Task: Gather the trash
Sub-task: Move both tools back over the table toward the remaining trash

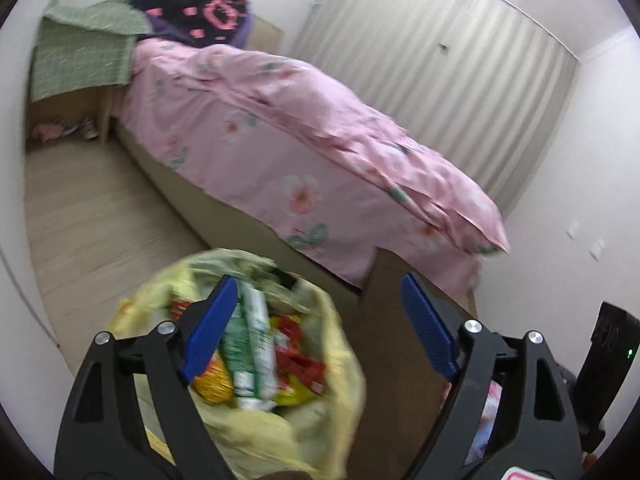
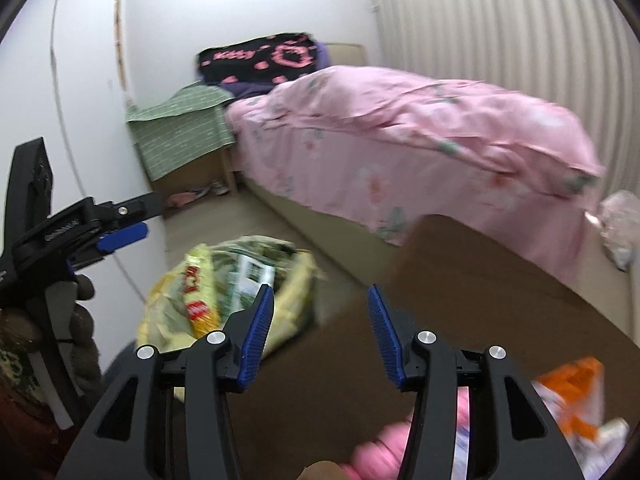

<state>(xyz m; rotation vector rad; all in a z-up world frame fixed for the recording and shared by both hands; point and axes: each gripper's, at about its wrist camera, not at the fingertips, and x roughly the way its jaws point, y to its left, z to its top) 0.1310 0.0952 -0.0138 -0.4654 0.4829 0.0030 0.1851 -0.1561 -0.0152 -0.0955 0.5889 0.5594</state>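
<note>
A home bedroom is shown: a bed [image 1: 304, 152] under a pink floral quilt [image 1: 280, 120], pleated curtains [image 1: 440, 80] behind the bed, shoes (blurred) [image 1: 86, 128] beside its head.

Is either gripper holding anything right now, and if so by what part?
Nothing is held. The left gripper and right gripper both stand open with nothing between the pads; the yellow trash bag sits free on the floor below them.

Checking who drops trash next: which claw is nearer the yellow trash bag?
Left. The left claw, open, hangs right over the yellow trash bag; the right claw, open too, sits beside it, over the brown table.
</note>
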